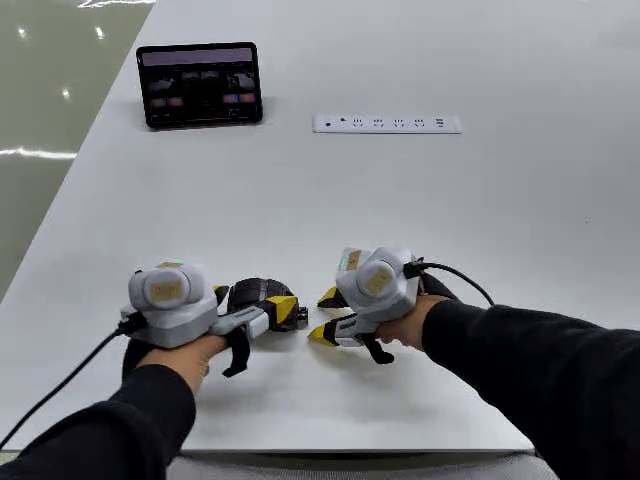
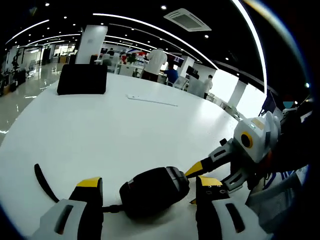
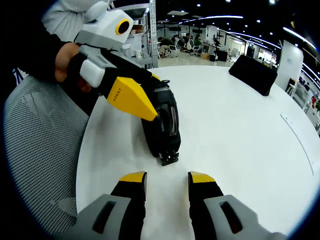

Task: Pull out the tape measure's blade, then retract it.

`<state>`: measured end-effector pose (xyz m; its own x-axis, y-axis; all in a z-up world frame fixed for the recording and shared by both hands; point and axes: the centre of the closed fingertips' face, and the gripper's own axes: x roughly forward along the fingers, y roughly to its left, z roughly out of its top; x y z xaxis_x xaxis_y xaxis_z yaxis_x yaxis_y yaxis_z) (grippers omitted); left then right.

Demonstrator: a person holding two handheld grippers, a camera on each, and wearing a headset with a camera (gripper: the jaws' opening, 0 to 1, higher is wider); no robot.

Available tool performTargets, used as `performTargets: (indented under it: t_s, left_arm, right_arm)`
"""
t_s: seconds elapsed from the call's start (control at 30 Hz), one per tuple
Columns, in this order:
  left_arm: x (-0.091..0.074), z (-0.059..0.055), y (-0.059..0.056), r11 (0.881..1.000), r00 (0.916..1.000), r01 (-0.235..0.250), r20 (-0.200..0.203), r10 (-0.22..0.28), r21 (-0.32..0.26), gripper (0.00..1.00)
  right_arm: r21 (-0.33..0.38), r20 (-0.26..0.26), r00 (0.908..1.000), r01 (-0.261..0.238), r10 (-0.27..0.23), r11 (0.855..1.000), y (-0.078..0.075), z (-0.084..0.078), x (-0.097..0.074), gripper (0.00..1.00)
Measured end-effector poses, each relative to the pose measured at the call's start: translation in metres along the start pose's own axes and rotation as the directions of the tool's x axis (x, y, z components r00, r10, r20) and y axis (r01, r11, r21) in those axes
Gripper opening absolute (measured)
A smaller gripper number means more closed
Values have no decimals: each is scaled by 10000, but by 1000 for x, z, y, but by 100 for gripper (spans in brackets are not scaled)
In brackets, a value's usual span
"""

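Observation:
A black tape measure (image 1: 258, 290) lies on the white table (image 1: 330, 200) near its front edge. My left gripper (image 1: 252, 303) is open around it. In the left gripper view the case (image 2: 155, 190) sits between the yellow tips, with a gap on the left side and the right tip close against it. My right gripper (image 1: 323, 317) is open and holds nothing, pointing at the tape measure from the right. The blade's hook end (image 3: 169, 157) lies just beyond its fingertips (image 3: 132, 179). The left gripper's yellow finger (image 3: 130, 97) lies across the case (image 3: 162, 120).
A dark tablet (image 1: 199, 84) stands at the back left and a white power strip (image 1: 387, 123) lies at the back centre. A black strap (image 2: 42, 182) curls on the table to the left. A mesh chair (image 3: 40, 150) sits at the table's front edge.

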<state>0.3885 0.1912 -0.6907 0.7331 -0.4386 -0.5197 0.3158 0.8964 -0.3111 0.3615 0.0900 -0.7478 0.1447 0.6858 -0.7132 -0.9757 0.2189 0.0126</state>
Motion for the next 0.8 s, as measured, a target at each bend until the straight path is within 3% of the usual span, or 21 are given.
performTargets:
  t_s: [0.07,0.13,0.17,0.2,0.27,0.37,0.47,0.53,0.67,0.8]
  left_arm:
    - [-7,6,-2,9989,9992,394,10,-394,256,88]
    - [-14,9,-3,9923,9971,766,-117,-758,971,99]
    - [-19,8,-3,9887,9962,848,-318,-815,1232,99]
    - [-24,11,-5,9832,9944,1056,-227,-1033,1489,100]
    - [-30,17,0,9687,9945,1023,-10,-1048,2262,100]
    - [-42,18,12,9756,9940,1092,-304,-1053,1904,100]
    - [-54,20,19,9651,9911,1331,-304,-1296,2256,100]
    - [-61,14,25,9605,9894,1441,-547,-1349,2380,100]
    - [-74,6,35,9657,9899,1376,-647,-1263,2203,100]
    - [-87,-3,44,9660,9924,1145,-710,-1006,2316,100]
  right_arm:
    - [196,126,9997,186,-189,9996,-3,-2,-12,33]
    - [224,221,9986,479,-484,9986,-8,-7,-29,36]
    - [277,250,9982,542,-549,9981,-9,-9,-36,38]
    - [412,305,9973,652,-665,9970,-11,-12,-46,40]
    - [589,425,9937,1011,-1037,9931,-18,-17,-64,44]
    - [951,705,9857,1464,-1533,9847,-25,-24,-90,49]
    - [1360,369,9803,1875,-1941,9728,-30,-43,-115,56]
    - [1603,389,9780,1963,-2049,9674,-30,-53,-132,61]
    - [1773,504,9724,2159,-2279,9602,-28,-69,-163,71]
    - [1749,448,9541,2844,-2961,9426,-33,-88,-193,88]
